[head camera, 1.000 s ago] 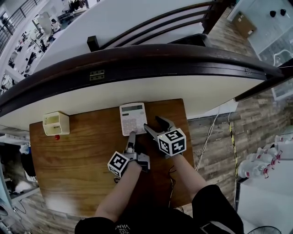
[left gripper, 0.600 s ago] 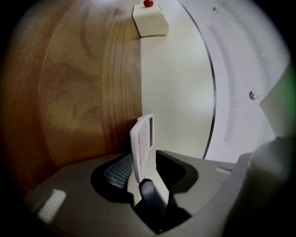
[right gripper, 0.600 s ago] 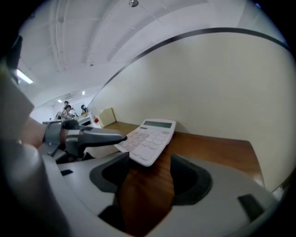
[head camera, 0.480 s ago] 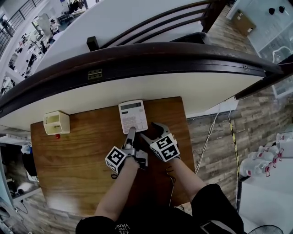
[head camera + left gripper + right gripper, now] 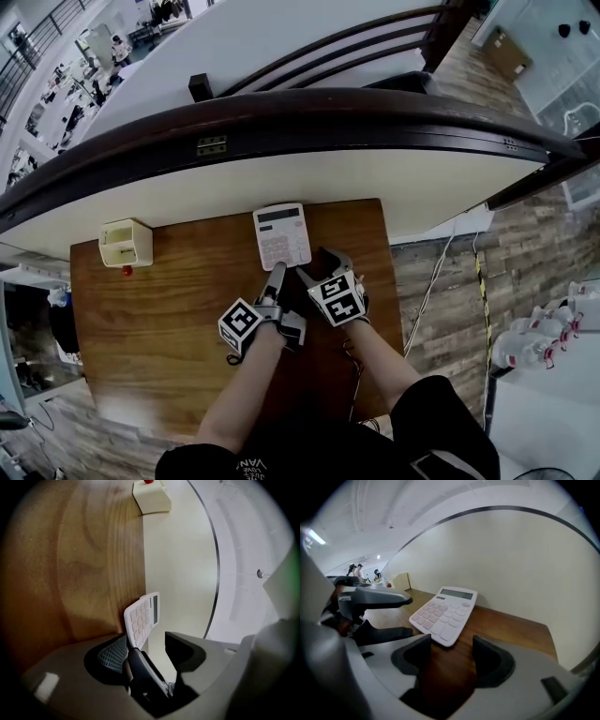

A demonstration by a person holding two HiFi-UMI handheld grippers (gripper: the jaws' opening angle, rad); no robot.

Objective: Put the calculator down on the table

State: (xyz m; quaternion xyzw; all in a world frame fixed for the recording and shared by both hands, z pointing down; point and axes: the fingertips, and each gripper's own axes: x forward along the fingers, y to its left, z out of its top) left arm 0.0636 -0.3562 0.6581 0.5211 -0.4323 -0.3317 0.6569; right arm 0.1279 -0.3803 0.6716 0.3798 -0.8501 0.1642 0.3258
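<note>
Calculator (image 5: 283, 236) lies flat on wooden table (image 5: 159, 309), near wall. My left gripper (image 5: 277, 274): jaws just been opening, now wide, calculator's near edge at tips, unpressed. Right gripper (image 5: 317, 265) gapes, empty. I judge it light, rigid, slick plastic; pinch the side edges.

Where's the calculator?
In the head view the calculator lies flat at the table's far edge, right of centre, just ahead of the right gripper and the left gripper, whose jaws have just been opening at its near corner.

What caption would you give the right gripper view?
Calculator lying flat on the wooden table, just beyond the open right gripper.
</note>
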